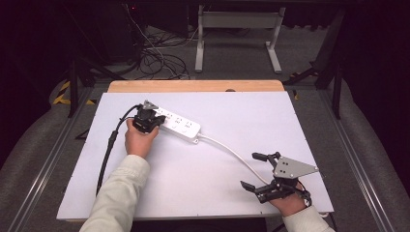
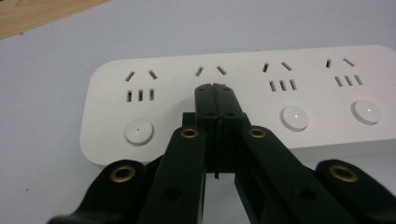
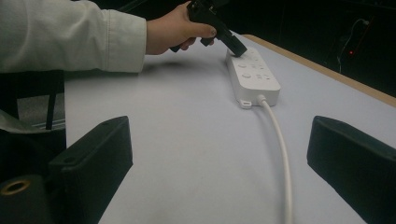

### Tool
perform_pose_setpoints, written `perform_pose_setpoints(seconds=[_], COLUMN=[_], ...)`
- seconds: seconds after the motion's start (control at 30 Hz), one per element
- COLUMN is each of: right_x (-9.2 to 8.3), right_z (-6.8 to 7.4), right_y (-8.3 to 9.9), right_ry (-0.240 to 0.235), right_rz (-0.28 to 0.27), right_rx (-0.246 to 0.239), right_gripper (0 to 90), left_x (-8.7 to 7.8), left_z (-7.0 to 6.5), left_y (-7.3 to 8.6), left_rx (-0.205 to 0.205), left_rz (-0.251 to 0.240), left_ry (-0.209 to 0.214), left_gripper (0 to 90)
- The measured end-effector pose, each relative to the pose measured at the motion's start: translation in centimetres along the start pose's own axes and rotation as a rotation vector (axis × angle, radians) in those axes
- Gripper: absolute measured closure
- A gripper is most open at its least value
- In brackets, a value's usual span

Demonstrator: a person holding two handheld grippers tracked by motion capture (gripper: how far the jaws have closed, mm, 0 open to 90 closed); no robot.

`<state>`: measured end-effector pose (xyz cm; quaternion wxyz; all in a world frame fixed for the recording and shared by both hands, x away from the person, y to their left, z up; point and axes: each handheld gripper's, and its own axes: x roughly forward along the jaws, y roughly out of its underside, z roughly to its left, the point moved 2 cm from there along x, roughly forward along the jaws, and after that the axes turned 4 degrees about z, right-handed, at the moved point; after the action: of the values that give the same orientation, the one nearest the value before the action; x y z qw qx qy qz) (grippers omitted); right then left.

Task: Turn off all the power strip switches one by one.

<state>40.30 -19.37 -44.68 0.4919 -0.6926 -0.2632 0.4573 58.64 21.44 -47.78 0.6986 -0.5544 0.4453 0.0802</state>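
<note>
A white power strip [image 1: 181,126] with several sockets and round buttons lies on the left half of the white table [image 1: 203,193]. Its white cable [image 1: 232,152] curves away to the right. My left gripper [image 1: 155,121] is shut, jaws pressed together with nothing between them. In the left gripper view its tips [image 2: 215,88] rest on the power strip [image 2: 299,88] at the second socket group, hiding that group's button. My right gripper [image 1: 250,170] is open near the front right corner, just right of the cable. The right gripper view looks along the cable [image 3: 280,140] to the power strip [image 3: 254,74] and the left gripper [image 3: 237,49].
A wooden strip [image 1: 193,86] borders the table's far edge. Beyond it on the floor are tangled cables [image 1: 159,58] and a white frame's legs [image 1: 237,34]. The left gripper's black cable [image 1: 107,150] trails toward the front left.
</note>
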Motion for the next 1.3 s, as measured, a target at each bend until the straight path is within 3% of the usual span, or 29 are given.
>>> perform_pose_setpoints(seconds=[0.07, 0.2, 0.27, 0.37, 0.53, 0.57, 0.73, 0.87, 0.9, 0.97, 1.03, 1.1, 1.3], right_x=[0.0, 0.0, 0.1, 0.0, 0.0, 0.0, 0.0, 0.0, 0.0, -0.1, -0.1, -0.1, 0.0], right_z=[0.0, 0.0, 0.0, 0.1, 0.1, 0.1, 0.1, 0.2, 0.2, 0.2, 0.1, 0.1, 0.1], right_y=[0.0, 0.0, 0.0, 0.0, 0.0, 0.0, 0.0, 0.0, 0.0, 0.0, 0.0, 0.0, 0.0], right_ry=[-0.001, 0.002, -0.001, -0.001, -0.003, -0.004, -0.005, -0.006, -0.006, -0.003, -0.001, -0.002, -0.002], right_rz=[0.005, 0.002, 0.006, 0.003, 0.003, 0.004, 0.002, 0.003, 0.001, 0.004, -0.001, -0.003, -0.001], right_rx=[-0.001, 0.0, 0.001, -0.004, 0.001, -0.003, -0.004, -0.004, -0.005, -0.004, -0.002, -0.001, -0.003], right_gripper=[7.2, 7.2, 7.2, 7.2, 7.2, 7.2, 7.2, 7.2, 7.2, 7.2, 7.2, 7.2, 7.2], left_x=[0.0, 0.0, 0.1, 0.1, 0.1, 0.2, 0.2, 0.3, 0.3, 0.3, -0.2, -0.3, -2.5], left_z=[-0.2, -0.7, -1.1, -0.7, -0.9, -0.8, -0.7, -0.3, -0.5, -0.7, -1.3, -1.4, -0.8], left_y=[-0.1, 0.0, -0.1, 0.0, 0.0, 0.0, -0.1, 0.0, -0.1, -0.1, -0.6, -0.6, -1.0], left_rx=[0.024, 0.035, 0.071, 0.04, 0.046, 0.017, 0.014, -0.025, -0.008, -0.011, 0.064, 0.077, 0.055], left_rz=[0.0, 0.001, 0.008, -0.001, -0.003, -0.006, -0.007, -0.006, -0.006, -0.003, 0.015, 0.021, -0.046], left_ry=[-0.015, 0.005, -0.028, 0.005, -0.015, 0.004, -0.004, 0.026, 0.006, -0.002, -0.072, -0.086, -0.032], left_gripper=[90.0, 90.0, 90.0, 90.0, 90.0, 90.0, 90.0, 90.0, 90.0, 90.0, 90.0, 90.0, 90.0])
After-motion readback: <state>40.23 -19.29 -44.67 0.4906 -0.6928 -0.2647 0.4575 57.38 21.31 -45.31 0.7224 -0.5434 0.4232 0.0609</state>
